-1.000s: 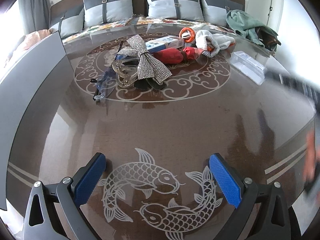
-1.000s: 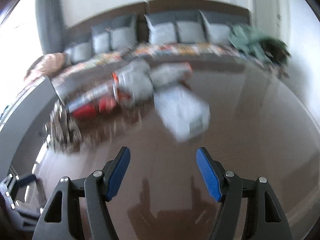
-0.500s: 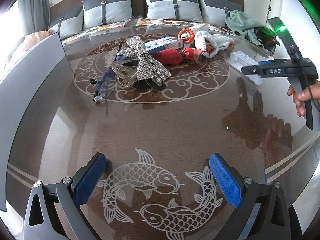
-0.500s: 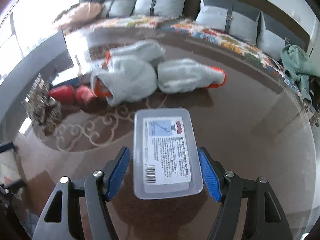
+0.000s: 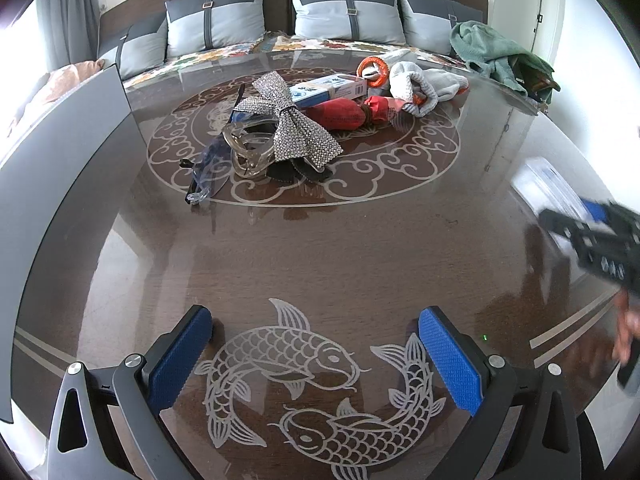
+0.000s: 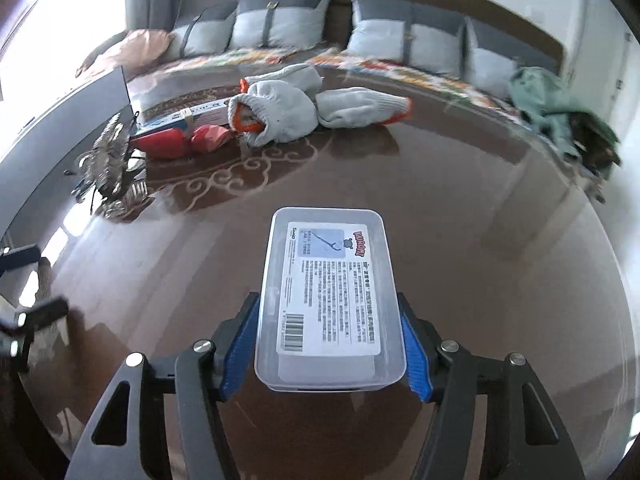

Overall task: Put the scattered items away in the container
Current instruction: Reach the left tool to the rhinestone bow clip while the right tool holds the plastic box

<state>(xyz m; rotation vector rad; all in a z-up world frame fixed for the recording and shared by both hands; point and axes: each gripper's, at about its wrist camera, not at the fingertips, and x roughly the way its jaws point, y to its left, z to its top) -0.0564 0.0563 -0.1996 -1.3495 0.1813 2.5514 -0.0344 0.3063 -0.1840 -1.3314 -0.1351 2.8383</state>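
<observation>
The right gripper (image 6: 330, 344) has its blue fingers (image 6: 240, 350) squeezed on the two long sides of a clear plastic box (image 6: 330, 300) with a paper label, holding it over the bench (image 6: 480, 240). The box is smooth and could slip, so I think it should stay level and be carried slowly. The grey container (image 5: 60, 168) stands at the far left edge. The left gripper (image 5: 316, 360) waits near, fingers wide apart and holding nothing. The bench is big, brown and shiny. Behind it is a sofa (image 5: 280, 20) with grey cushions. A sparkly bow (image 5: 292, 124), gloves (image 6: 304, 108) and a red pouch (image 5: 344, 114) lie in the middle.
</observation>
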